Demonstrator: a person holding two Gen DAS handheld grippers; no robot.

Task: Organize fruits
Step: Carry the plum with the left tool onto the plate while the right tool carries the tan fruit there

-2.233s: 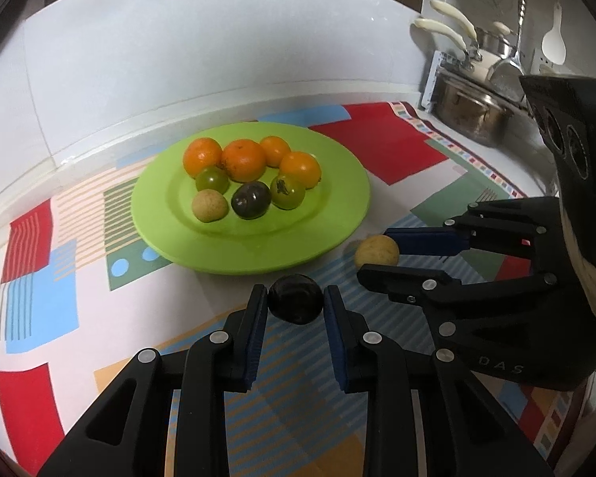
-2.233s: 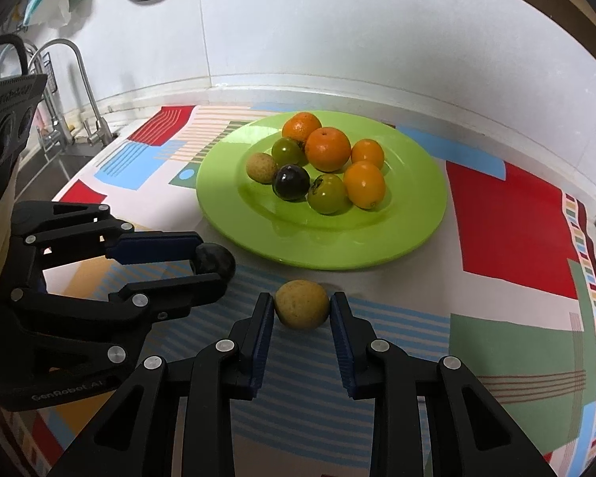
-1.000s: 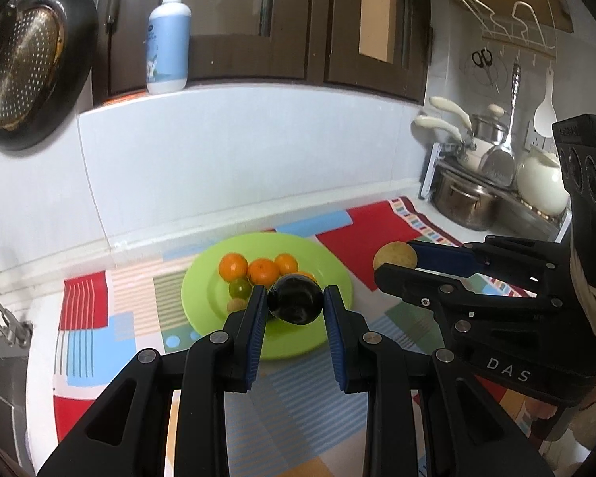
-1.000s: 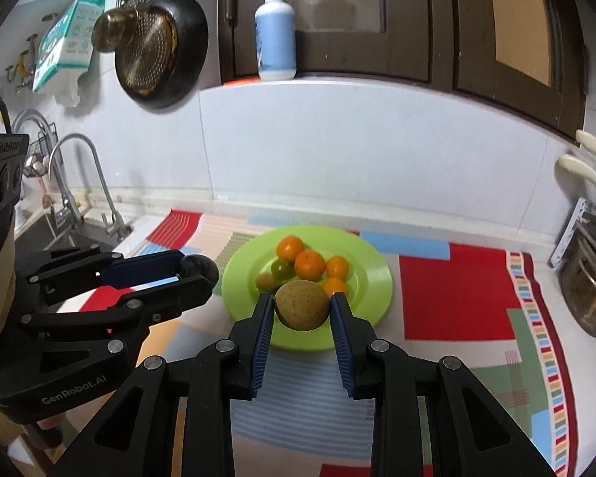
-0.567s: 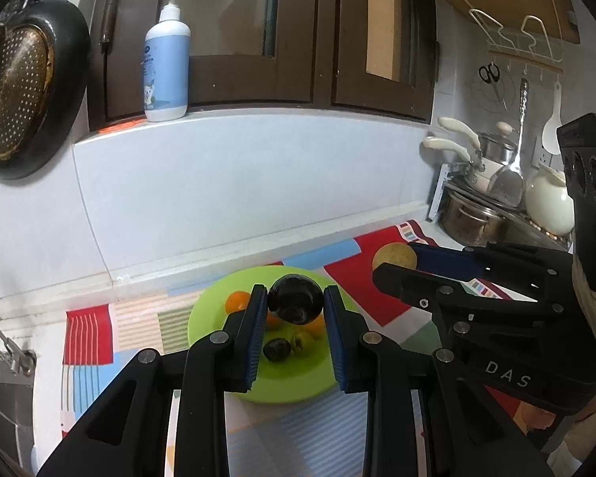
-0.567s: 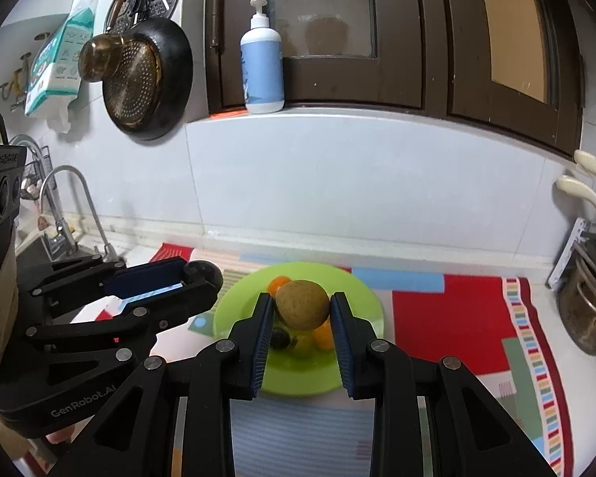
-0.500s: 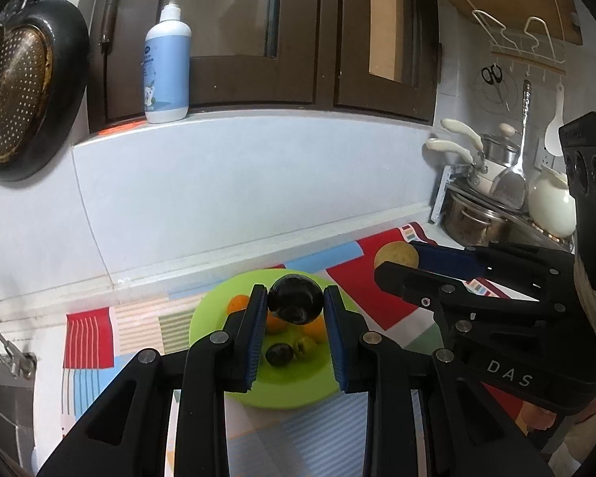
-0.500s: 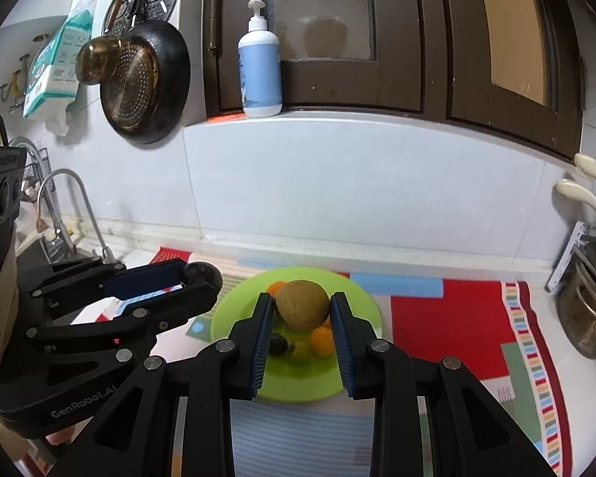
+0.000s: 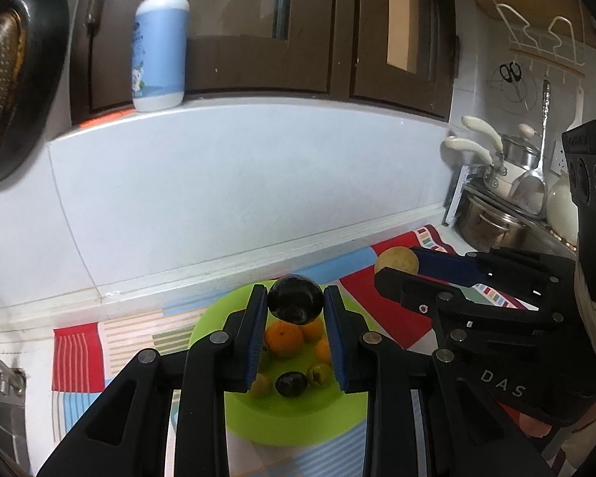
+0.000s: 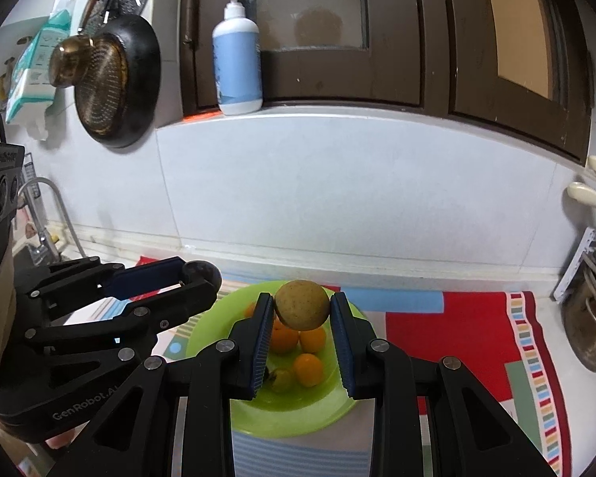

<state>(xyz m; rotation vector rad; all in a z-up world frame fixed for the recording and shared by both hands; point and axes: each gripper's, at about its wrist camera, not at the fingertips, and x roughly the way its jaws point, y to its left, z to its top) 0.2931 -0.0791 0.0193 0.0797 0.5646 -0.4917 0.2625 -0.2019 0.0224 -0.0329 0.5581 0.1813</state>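
My left gripper (image 9: 295, 303) is shut on a dark purple round fruit (image 9: 295, 304) and holds it high above the counter. My right gripper (image 10: 302, 310) is shut on a tan round fruit (image 10: 302, 310), also held high. Below both lies a green plate (image 9: 294, 421) with several fruits: oranges (image 9: 284, 340), a dark fruit (image 9: 291, 384), a green one (image 9: 318, 373). The plate also shows in the right wrist view (image 10: 298, 413). The right gripper with its tan fruit (image 9: 396, 261) shows in the left wrist view; the left gripper with its dark fruit (image 10: 202, 272) shows in the right wrist view.
A colourful patterned mat (image 10: 449, 330) covers the counter. Pots and utensils (image 9: 496, 214) stand at the right. A tap (image 10: 47, 214) and sink are at the left. A soap bottle (image 10: 237, 63) stands on the ledge above the white backsplash; a pan (image 10: 115, 79) hangs on the wall.
Both grippers closed on fruits lying on the mat and lifted them high above the counter. In the last half second they moved slightly nearer the plate.
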